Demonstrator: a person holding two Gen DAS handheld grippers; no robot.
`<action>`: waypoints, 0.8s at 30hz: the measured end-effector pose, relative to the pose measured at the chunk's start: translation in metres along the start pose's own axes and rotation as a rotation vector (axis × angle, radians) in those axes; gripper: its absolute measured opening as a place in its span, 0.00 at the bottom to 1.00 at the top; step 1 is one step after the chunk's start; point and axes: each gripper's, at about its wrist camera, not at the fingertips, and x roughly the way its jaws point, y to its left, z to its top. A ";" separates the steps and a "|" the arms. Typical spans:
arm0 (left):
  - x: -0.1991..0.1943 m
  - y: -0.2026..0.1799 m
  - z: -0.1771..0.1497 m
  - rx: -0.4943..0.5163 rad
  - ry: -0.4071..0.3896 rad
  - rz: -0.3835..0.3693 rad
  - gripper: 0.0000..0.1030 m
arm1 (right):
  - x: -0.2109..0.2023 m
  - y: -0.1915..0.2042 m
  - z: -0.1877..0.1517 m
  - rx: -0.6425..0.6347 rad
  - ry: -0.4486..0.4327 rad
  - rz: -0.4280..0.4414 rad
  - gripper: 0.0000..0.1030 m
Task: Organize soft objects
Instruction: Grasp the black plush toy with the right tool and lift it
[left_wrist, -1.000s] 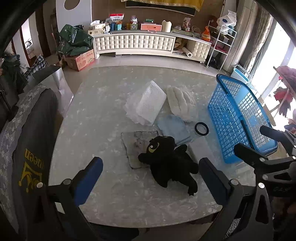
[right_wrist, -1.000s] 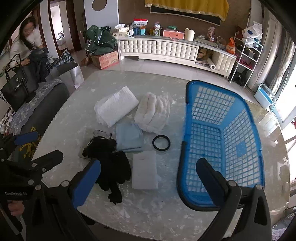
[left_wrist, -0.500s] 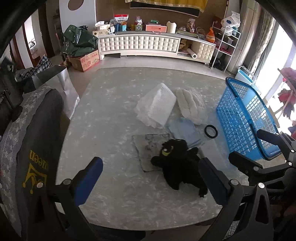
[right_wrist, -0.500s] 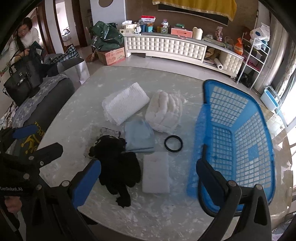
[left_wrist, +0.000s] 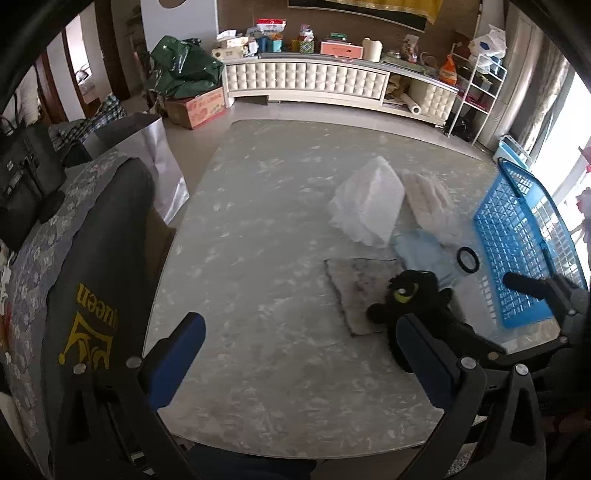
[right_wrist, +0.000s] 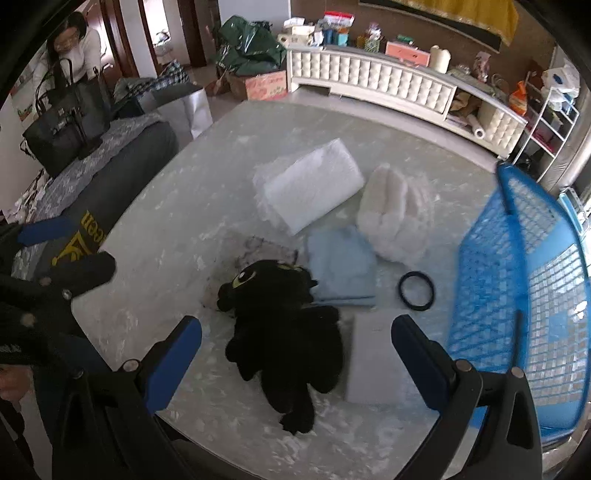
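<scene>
We see the marbled worktop (right_wrist: 166, 229) carrying everything, and on its right side the blue basket (right_wrist: 524, 295), the one container here; through its mesh no item shows inside, though its near corner is blurred and partly behind our right fingers. Next in size, the white folded blanket (right_wrist: 310, 188) lies toward the far middle, with the fluffy white bundle (right_wrist: 395, 218) just beside it, nearer the basket. The black plush dragon (right_wrist: 284, 332) lies at the near middle, its head resting on a grey patterned cloth (left_wrist: 354, 288) that the right view mostly hides beneath it. The light blue folded cloth (right_wrist: 341, 266) sits between dragon and bundle, touching the dragon's head. A pale grey pad (right_wrist: 373, 358) lies beside the dragon's body; the left view hides it behind a finger. The black ring (right_wrist: 416, 290) rests near the basket wall.

Our right gripper (right_wrist: 295, 365) hovers over the dragon, fingers spread wide and holding nothing. Our left gripper (left_wrist: 295, 354) hangs over bare worktop left of the dragon, fingers likewise spread and empty.
</scene>
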 end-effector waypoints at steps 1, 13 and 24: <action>0.001 0.002 -0.001 -0.004 0.001 0.000 1.00 | 0.005 0.002 0.000 -0.002 0.009 0.005 1.00; 0.017 0.016 -0.005 -0.014 0.020 -0.011 1.00 | 0.063 -0.007 -0.008 0.055 0.160 0.007 0.59; 0.014 0.015 -0.008 -0.012 0.010 -0.031 1.00 | 0.050 -0.013 -0.015 0.092 0.144 0.052 0.34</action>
